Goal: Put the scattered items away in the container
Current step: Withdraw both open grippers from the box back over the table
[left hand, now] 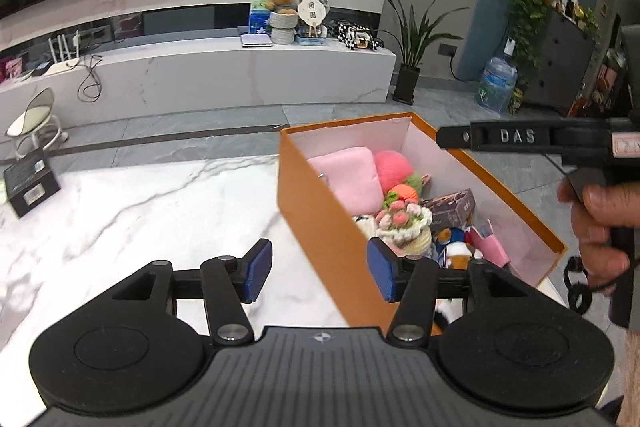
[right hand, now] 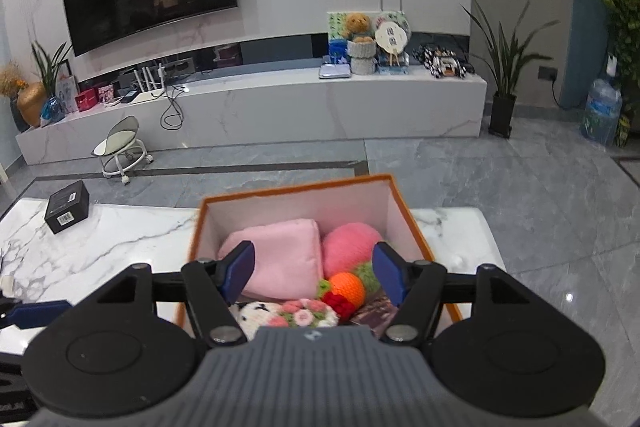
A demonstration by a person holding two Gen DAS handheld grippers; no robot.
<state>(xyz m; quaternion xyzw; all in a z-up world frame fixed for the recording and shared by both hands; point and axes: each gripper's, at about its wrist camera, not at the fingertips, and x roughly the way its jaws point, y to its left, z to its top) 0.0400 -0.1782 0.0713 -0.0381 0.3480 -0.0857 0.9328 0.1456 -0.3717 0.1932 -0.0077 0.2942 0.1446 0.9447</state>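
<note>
marble table [left hand: 120, 211], "das" on right tongs [left hand: 516, 137]

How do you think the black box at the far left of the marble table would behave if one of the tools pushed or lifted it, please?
The black box looks like rigid retail packaging with crisp edges, so it should probably stay stiff in a grip. It lies flat on the glossy marble table, so a push would likely slide it rather than tip or roll it. Its weight cannot be judged from here.
</note>
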